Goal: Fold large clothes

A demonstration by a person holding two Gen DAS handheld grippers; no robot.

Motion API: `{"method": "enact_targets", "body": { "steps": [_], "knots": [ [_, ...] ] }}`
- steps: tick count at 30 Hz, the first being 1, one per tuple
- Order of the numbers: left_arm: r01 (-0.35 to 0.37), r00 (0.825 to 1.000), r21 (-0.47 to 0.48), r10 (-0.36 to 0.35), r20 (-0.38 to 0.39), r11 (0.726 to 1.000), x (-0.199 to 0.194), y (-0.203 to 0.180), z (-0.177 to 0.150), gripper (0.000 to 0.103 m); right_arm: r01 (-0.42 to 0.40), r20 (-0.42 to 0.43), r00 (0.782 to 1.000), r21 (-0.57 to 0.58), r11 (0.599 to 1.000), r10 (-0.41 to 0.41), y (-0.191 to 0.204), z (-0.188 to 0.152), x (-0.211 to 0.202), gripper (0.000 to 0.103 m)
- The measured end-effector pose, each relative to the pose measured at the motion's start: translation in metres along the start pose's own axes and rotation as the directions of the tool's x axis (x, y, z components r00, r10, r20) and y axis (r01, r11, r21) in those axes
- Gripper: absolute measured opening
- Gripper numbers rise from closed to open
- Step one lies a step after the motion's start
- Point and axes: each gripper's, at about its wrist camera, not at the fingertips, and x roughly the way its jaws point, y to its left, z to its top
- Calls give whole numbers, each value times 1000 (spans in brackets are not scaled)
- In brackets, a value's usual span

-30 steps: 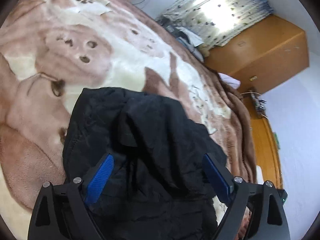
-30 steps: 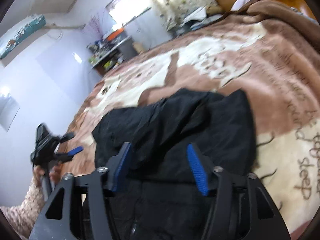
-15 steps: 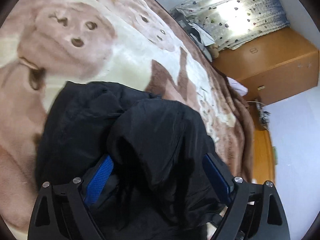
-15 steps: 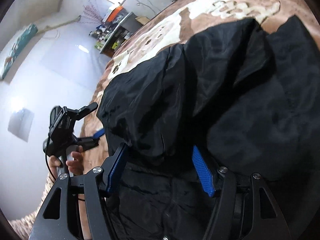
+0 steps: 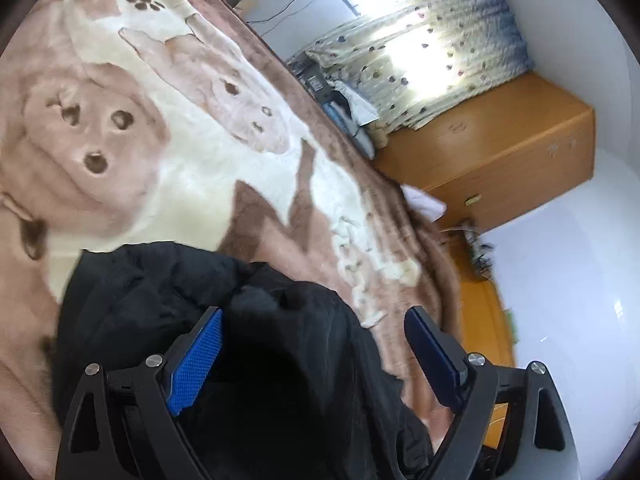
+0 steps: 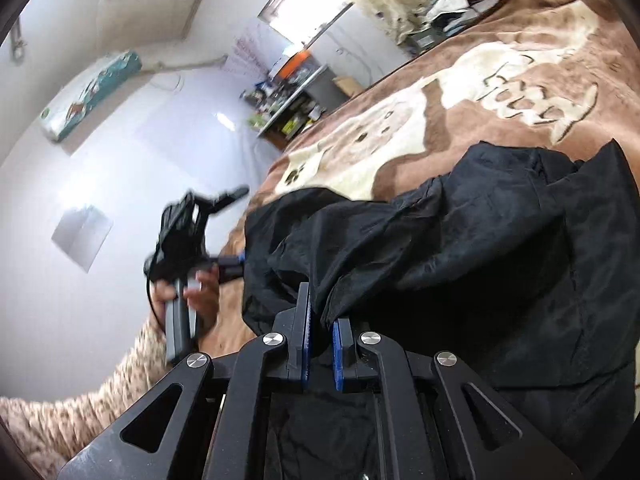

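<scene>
- Your black jacket [image 6: 460, 264] lies bunched on the bed, over the brown-and-cream animal-print blanket [image 5: 168, 168], near the edge closest to you; it is partly doubled over, with a loose fold heaped on top.
- Your right gripper [image 6: 321, 344] has just been closing, and its blue fingers [image 6: 306, 320] now pinch a thin ridge of the jacket's near edge.
- Your left gripper [image 5: 316, 352] stands wide, its fingers [image 5: 196, 360] either side of a raised hump of cloth, gripping nothing that I can see.
- Risk: the right pinch looks shallow and may hold only the top layer. If you lift, that slick fabric could slide out, or one layer could peel away and leave the rest behind.
- Risk: with only one side held, a pull would likely drag the heap askew and undo the fold already there. Close the left fingers on the cloth first.
- Risk: the plush blanket may catch the jacket and ride along if you drag it instead of lifting.
- Orientation: in the right wrist view the jacket's long axis runs roughly across the frame, from beside your left hand [image 6: 200, 292] toward the right edge. Which end is collar and which hem I cannot tell, since the heap hides both.
</scene>
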Motion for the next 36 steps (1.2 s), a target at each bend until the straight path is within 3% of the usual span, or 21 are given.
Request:
{"method": "enact_targets", "body": {
  "steps": [1,2,5,7,10,14,18,21,24,26,28,31,33,34,36],
  "knots": [
    [-55,998,19,55,-32,998,4,5,-5,80,17,-33,999,1,1000,-17,-3,-5,7,8],
    [-103,993,18,103,-51,995,6,10,-9,60,33,-76,997,20,999,-31,-10,-13,15,8],
    [-209,974,36,211,-77,977,6,32,-22,31,80,-142,987,37,996,-74,-24,-31,31,8],
    [-253,962,54,257,-93,966,6,42,-28,21,98,-157,984,51,994,-89,-32,-41,36,8],
    [-312,944,70,318,-94,947,8,52,-34,19,138,-187,974,30,990,-130,-32,-45,43,8],
    [-380,917,105,389,-88,919,18,57,-37,19,187,-250,951,2,982,-180,-30,-47,62,8],
    [-427,895,133,439,-76,894,18,46,-41,24,234,-244,942,-11,972,-229,-29,-44,62,9],
    [-450,888,156,459,-28,879,-2,30,-40,52,251,-260,932,-35,967,-251,-27,-40,64,21],
    [-403,915,130,401,47,906,-37,13,-39,69,238,-223,941,-92,967,-253,-20,-32,43,26],
    [-395,918,139,385,99,908,-54,-2,-43,75,227,-167,956,-94,969,-241,-21,-22,21,42],
    [-373,928,214,358,106,903,-56,-23,-51,75,247,-86,964,-55,967,-251,-31,-7,-5,53],
    [-287,955,289,298,8,913,-33,-46,-66,75,334,14,942,25,942,-334,-56,16,-28,55],
    [-268,955,330,294,-29,905,-15,-56,-78,75,359,59,929,91,929,-365,-77,32,-34,56],
    [-258,955,352,293,-46,899,-5,-59,-86,75,355,58,930,130,926,-364,-87,38,-33,57],
    [-237,949,376,297,-110,896,18,-59,-101,75,290,33,953,202,935,-303,-105,46,-21,58]
  ]
}}
